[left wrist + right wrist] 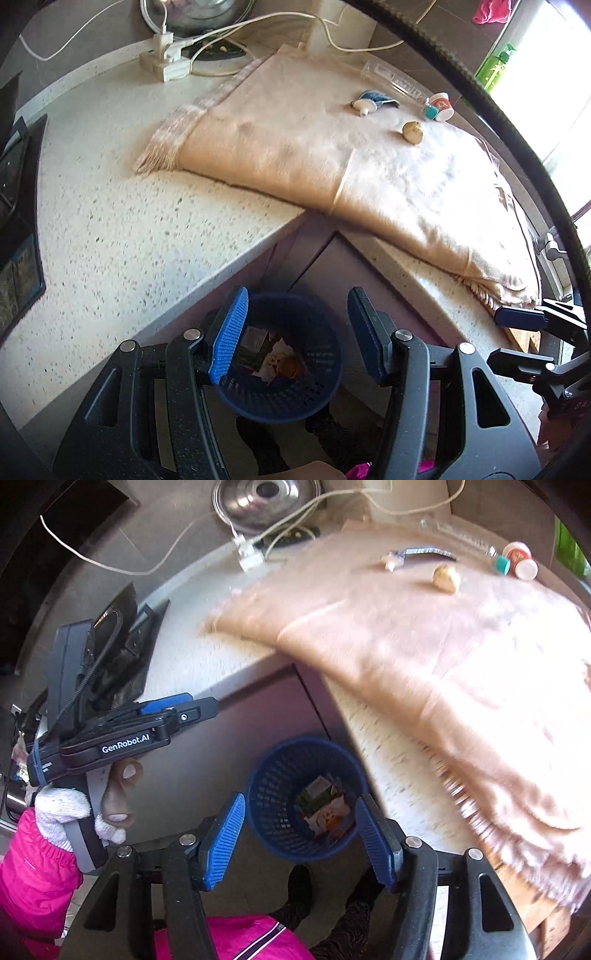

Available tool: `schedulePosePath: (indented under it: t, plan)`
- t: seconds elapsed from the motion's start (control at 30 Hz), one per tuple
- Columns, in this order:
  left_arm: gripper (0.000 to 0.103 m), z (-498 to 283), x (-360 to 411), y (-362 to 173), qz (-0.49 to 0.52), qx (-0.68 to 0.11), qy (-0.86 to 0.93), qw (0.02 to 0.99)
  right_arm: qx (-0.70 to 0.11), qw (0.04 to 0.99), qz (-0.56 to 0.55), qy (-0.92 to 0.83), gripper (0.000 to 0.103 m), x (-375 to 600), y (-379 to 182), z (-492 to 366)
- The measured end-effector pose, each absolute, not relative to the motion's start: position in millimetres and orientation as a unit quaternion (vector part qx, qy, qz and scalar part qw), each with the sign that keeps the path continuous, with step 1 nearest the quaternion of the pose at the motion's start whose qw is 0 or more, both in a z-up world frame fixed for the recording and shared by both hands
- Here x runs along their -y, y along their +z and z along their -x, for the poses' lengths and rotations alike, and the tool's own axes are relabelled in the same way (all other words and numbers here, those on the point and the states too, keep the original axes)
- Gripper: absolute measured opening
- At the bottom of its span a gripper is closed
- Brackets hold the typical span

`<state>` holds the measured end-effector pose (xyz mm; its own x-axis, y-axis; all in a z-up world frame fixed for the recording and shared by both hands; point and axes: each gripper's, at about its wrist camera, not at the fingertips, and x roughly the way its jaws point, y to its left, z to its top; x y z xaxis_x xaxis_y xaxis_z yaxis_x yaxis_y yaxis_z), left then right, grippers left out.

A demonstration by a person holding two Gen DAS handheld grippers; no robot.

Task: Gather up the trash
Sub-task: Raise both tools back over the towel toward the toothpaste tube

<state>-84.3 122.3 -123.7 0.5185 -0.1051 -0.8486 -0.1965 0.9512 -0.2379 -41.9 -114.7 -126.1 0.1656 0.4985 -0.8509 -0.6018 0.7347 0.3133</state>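
A blue mesh trash basket stands on the floor below the counter corner, with paper and wrapper scraps inside. My left gripper is open and empty above the basket. My right gripper is open and empty, also above the basket. On the beige cloth lie a squeezed tube, a crumpled yellowish lump, a small white jar and a clear plastic bottle.
The speckled white counter carries a power strip with white cables and a dark box at its left edge. A steel pot lid lies at the back. The left gripper body shows in the right view.
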Motion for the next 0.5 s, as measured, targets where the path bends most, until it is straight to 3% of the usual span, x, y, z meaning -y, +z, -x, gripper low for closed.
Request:
schedulePosePath:
  t: [0.2, 0.5]
  plan:
    - [0.057, 49, -102, -96, 0.130, -0.466, 0.026, 0.875, -0.499, 0.788, 0.040, 0.359, 0.069, 138, -97, 9]
    - [0.057, -19, -77, -95, 0.117, -0.455, 0.017, 0.882, -0.464, 0.811, 0.044, 0.354, 0.070, 154, -84, -60]
